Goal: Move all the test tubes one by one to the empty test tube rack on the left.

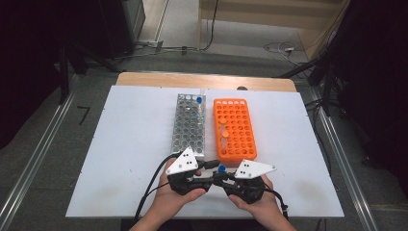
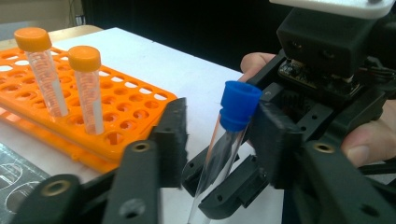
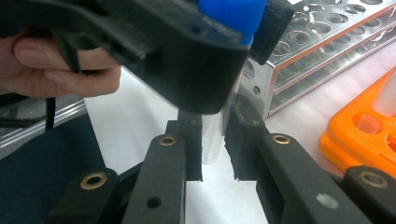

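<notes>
Orange rack (image 1: 235, 129) beside steel rack (image 1: 189, 126), behind tube (image 1: 221, 169).

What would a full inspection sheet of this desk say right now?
Surface: white board, bare around the racks.
Job's things: blue-capped tube held in the air between both grippers; metal rack; orange rack with two orange-capped tubes.
Clutter: nothing seen.
Grippers: right gripper shut on the tube's clear body; left gripper around the cap, one jaw touching, the other just off.
Cables: black cable trailing from the left gripper; floor cables beyond the table.
Surroundings: metal rails, grey floor.
</notes>
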